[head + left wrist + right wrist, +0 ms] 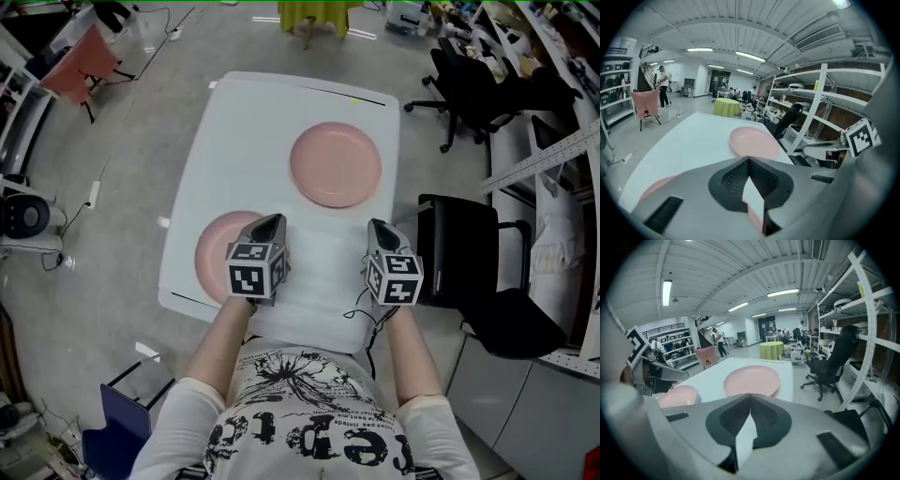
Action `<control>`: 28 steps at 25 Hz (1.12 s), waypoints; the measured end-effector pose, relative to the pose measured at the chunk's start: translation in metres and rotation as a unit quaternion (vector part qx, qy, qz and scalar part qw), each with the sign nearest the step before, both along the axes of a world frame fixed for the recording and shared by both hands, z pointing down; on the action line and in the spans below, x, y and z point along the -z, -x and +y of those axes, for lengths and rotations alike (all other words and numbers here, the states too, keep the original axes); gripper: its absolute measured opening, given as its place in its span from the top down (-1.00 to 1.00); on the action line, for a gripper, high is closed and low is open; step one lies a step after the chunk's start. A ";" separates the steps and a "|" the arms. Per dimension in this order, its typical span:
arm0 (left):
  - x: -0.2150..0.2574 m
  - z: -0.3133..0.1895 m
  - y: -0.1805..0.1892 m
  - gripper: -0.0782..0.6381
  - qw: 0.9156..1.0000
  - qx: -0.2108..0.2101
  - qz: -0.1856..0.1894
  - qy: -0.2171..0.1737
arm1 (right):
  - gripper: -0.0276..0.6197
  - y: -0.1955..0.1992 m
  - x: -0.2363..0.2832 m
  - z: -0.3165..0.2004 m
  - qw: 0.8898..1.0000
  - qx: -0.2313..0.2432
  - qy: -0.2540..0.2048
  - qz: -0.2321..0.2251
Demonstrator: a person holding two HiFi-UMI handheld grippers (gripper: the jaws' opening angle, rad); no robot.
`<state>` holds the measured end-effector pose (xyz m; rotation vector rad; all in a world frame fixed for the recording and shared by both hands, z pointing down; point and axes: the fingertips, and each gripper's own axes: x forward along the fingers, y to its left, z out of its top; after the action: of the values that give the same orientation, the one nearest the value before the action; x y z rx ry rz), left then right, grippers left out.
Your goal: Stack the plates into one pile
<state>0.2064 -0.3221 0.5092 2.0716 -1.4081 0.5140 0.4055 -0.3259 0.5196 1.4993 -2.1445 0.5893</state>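
Note:
Two pink plates lie apart on the white table. The far plate sits toward the back right; it also shows as the far plate and the far plate. The near plate lies at the front left, partly hidden under my left gripper. It shows again as the near plate and the near plate. My left gripper is shut and holds nothing. My right gripper hovers over the table's front right, short of the far plate; this right gripper is shut and holds nothing.
A black office chair and a black seat stand close to the table's right edge, with shelving behind them. A pink chair is at the far left, and a yellow-green table lies beyond the far edge.

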 end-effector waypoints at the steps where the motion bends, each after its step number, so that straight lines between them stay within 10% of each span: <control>1: -0.001 -0.010 -0.002 0.77 1.000 0.001 0.000 0.001 | 0.90 -0.003 -0.003 -0.009 1.000 0.002 0.004 0.001; 13: -0.035 -0.143 -0.013 0.44 0.999 -0.030 -0.038 0.011 | 0.49 -0.035 -0.047 -0.123 0.996 -0.075 0.038 0.028; 28: -0.136 -0.218 -0.004 0.47 0.989 -0.038 0.040 0.137 | 0.61 -0.044 -0.124 -0.184 0.985 -0.137 0.100 0.042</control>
<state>0.2100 -0.5397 0.6449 1.9075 -1.1470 0.6129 0.4491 -0.5102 0.6435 1.6845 -1.7707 0.7939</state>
